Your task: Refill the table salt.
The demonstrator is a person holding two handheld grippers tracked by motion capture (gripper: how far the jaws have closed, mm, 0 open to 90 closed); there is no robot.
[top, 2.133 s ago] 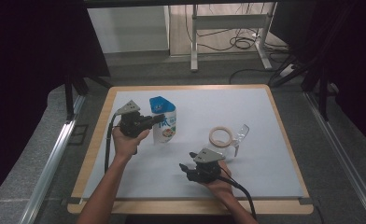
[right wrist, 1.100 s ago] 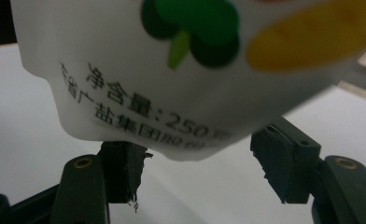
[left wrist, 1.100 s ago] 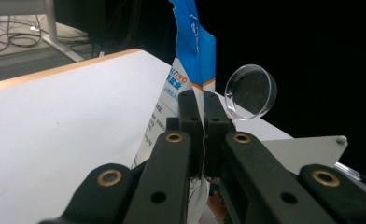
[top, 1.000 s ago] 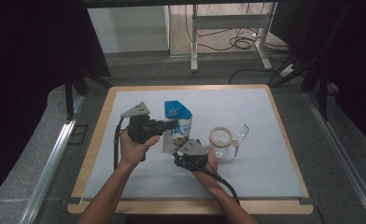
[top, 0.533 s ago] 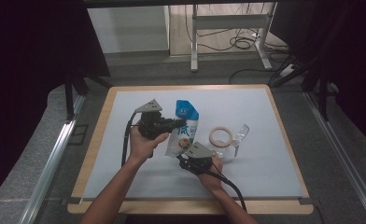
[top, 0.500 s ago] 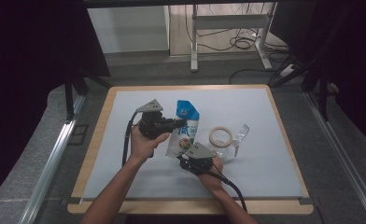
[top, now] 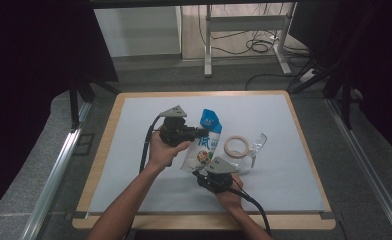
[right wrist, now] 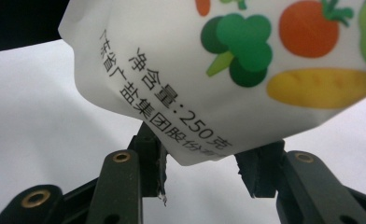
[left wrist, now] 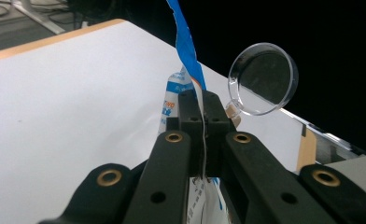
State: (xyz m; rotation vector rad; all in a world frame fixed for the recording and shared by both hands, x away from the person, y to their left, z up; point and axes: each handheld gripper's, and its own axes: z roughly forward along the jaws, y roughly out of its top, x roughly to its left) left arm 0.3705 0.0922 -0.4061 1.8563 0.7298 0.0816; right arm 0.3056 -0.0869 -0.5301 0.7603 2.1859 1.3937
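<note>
Left gripper reached right, jaws pinching bag top, bag hung above bench. Right gripper pointed up-left, jaws closing around bag bottom corner. Both hands, bag had moved right since earlier.

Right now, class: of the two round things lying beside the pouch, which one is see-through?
The clear plastic dish, lying farther from the pouch. The tape ring beside it is opaque and tan, with an open centre.
</note>
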